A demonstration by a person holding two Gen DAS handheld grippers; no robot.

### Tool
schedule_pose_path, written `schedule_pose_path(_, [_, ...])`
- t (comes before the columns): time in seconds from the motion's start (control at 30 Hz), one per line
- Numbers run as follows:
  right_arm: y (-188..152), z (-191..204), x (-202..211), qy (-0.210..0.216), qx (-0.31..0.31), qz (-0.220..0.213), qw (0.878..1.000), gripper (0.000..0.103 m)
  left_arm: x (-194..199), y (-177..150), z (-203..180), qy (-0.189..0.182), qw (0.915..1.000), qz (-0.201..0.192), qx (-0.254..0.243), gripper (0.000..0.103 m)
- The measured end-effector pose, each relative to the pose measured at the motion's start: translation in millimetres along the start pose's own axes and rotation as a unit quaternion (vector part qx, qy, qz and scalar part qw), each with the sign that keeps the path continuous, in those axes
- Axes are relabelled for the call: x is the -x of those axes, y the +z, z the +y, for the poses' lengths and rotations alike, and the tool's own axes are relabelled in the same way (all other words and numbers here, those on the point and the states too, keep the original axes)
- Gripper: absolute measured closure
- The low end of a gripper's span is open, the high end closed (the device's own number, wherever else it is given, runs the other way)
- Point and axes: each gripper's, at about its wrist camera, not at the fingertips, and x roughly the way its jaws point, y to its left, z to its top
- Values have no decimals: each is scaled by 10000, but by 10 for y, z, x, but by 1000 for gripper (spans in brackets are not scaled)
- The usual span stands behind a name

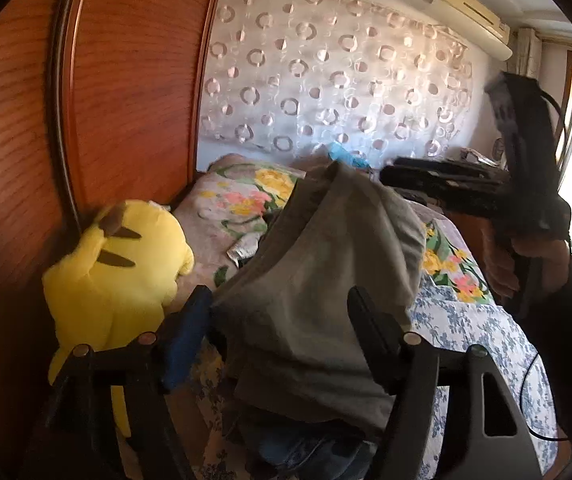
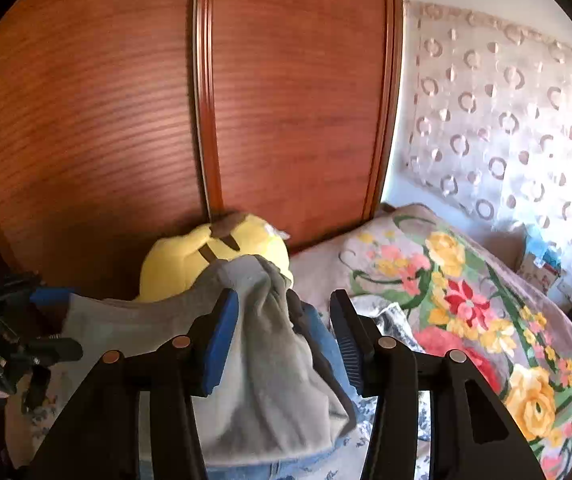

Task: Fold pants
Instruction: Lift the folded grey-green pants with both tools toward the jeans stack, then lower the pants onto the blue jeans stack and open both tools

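Observation:
Grey pants (image 1: 318, 272) lie bunched on the bed, on top of a blue denim garment (image 1: 306, 452). My left gripper (image 1: 279, 324) stands open, its fingers either side of the grey cloth with the pads not pressing it. In the right wrist view the grey pants (image 2: 269, 380) hang against the left blue pad of my right gripper (image 2: 283, 338), which is open, with a gap and blue denim (image 2: 326, 336) showing by the right finger. A hand holds the right gripper (image 1: 390, 174) at the right of the left wrist view. The left gripper (image 2: 57, 322) shows at the far left.
A yellow plush toy (image 1: 117, 272) (image 2: 189, 256) leans on the wooden wardrobe (image 1: 125, 80) (image 2: 286, 100) just left of the pants. A floral blanket (image 1: 245, 192) (image 2: 466, 300) lies beyond on the blue-flowered bed cover (image 1: 466, 340). A patterned curtain (image 1: 326, 80) hangs behind.

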Motion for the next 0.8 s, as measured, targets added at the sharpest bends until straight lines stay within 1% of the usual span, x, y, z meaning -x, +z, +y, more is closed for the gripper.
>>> schedule_pose_path(0.1, [-105, 76, 145, 21, -32, -38, 10000, 53, 93, 35, -81, 92, 9997, -238, -66, 32])
schedule_pose_path(0.2, [-210, 159, 191, 209, -45, -31, 9998, 53, 71, 47, -160, -33, 9996, -207, -164, 32])
schedule_pose_path(0.3, [-377, 117, 132, 394, -147, 101, 9991, 55, -20, -6, -213, -62, 9996, -83, -266, 32])
schedule_pose_path(0.33, [-415, 75, 88, 421, -172, 144, 9989, 60, -63, -34, -233, -76, 9995, -4, -298, 32])
schedule_pose_path(0.4, [-459, 32, 2, 441, -222, 256, 9985, 63, -139, -88, -250, -86, 9993, 137, -336, 32])
schedule_pose_path(0.6, [-400, -163, -288, 382, -410, 422, 9975, 63, -341, -224, -185, 129, 9981, 514, -329, 32])
schedule_pose_path(0.8, [-339, -230, -616, 365, -586, 525, 9962, 63, -422, -306, -191, 216, 9972, 632, -337, 32])
